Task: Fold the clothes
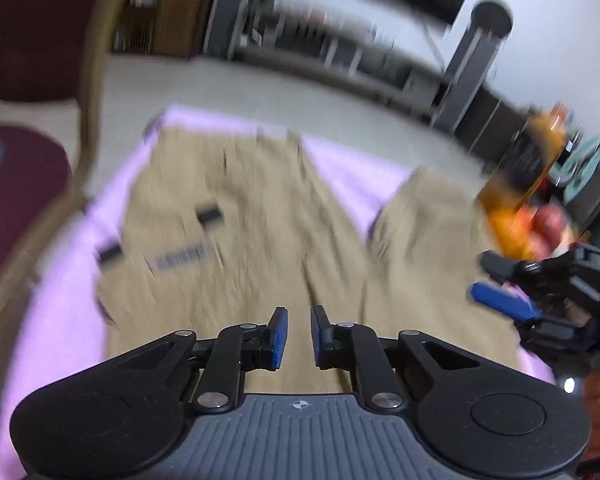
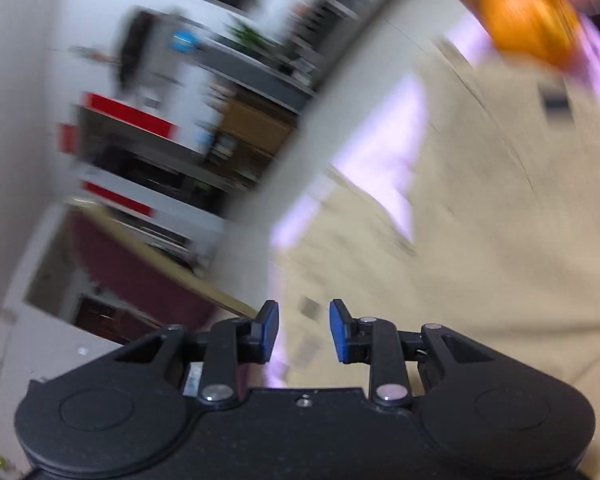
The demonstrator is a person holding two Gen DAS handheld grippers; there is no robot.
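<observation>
Tan trousers lie spread flat on a lilac cloth, legs pointing away and a dark label near the waistband at the left. My left gripper is open and empty above the near edge of the trousers. My right gripper shows at the right of the left wrist view, over the right leg. In the right wrist view my right gripper is open and empty above the trousers near the cloth's edge. Both views are blurred by motion.
A maroon chair with a wooden frame stands close at the left of the table. A bowl of orange and red fruit sits at the table's right, also in the right wrist view. Shelves and furniture line the far walls.
</observation>
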